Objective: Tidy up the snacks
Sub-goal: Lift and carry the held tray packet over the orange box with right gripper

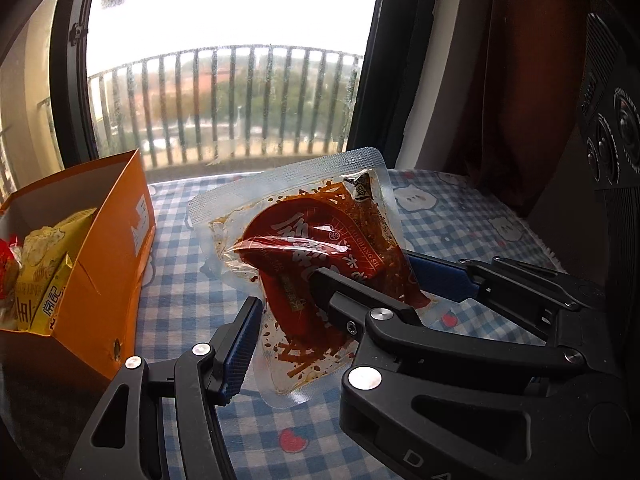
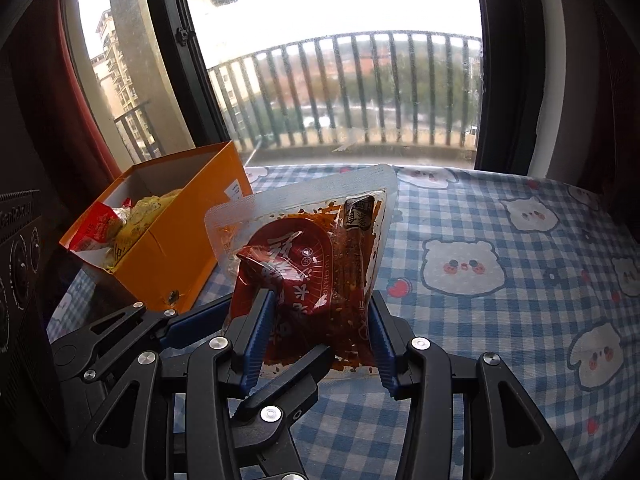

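A clear packet of red spicy strips (image 1: 320, 240) (image 2: 316, 264) hangs tilted above the checked cloth, off the table. My right gripper (image 2: 320, 296) is shut on its lower part, and the blue pads (image 2: 256, 336) buckle it inward. My left gripper (image 1: 284, 292) holds the same packet from the left side, its left pad (image 1: 240, 344) against the clear edge and its right finger pressed into the red print. To the left stands an open orange box (image 1: 112, 240) (image 2: 192, 240) with yellow packets (image 1: 44, 272) (image 2: 140, 216) and a red one (image 2: 96, 228) inside.
The table carries a blue checked cloth with bear prints (image 2: 480, 320) (image 1: 192, 280). A window with a balcony railing (image 2: 360, 80) runs behind the table's far edge. A dark red curtain (image 1: 500, 80) hangs at the right. Each gripper's dark body (image 1: 612, 140) (image 2: 16, 260) crowds the other's view.
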The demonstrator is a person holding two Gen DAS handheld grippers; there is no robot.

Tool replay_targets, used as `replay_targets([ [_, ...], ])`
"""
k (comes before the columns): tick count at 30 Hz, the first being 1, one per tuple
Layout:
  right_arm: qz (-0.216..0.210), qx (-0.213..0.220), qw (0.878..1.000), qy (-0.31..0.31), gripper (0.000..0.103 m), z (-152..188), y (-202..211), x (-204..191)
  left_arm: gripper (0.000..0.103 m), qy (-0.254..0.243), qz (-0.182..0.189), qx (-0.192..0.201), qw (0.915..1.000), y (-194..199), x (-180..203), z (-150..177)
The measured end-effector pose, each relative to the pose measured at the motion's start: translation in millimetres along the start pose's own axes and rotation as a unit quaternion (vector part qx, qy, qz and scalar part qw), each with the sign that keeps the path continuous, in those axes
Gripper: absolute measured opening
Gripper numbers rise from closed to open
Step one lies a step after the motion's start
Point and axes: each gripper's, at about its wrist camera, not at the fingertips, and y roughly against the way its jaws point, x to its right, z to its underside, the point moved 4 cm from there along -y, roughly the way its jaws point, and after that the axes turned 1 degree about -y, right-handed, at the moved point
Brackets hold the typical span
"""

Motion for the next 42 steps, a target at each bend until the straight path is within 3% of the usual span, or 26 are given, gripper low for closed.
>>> replay_targets([
  [11,0.003,0.047,0.999,0.023,0.049,-21,51,-38,0.061,-0.009,-0.006,0.051,0.9987,56,-5,-11],
  [21,-0.007,0.068,0.997,0.043,0.049,-39,68,-80,0.061,-0.003,-0.022,0.078,0.9967,93,-30,-17],
  [32,-0.032,0.068,0.995,0.073,0.049,-60,47,-137,0.061,0.025,-0.050,0.093,0.9941,115,-84,-14],
  [42,-0.048,0.052,0.992,0.100,0.049,-73,2,-196,0.061,0.053,-0.064,0.091,0.9924,114,-151,-14],
])
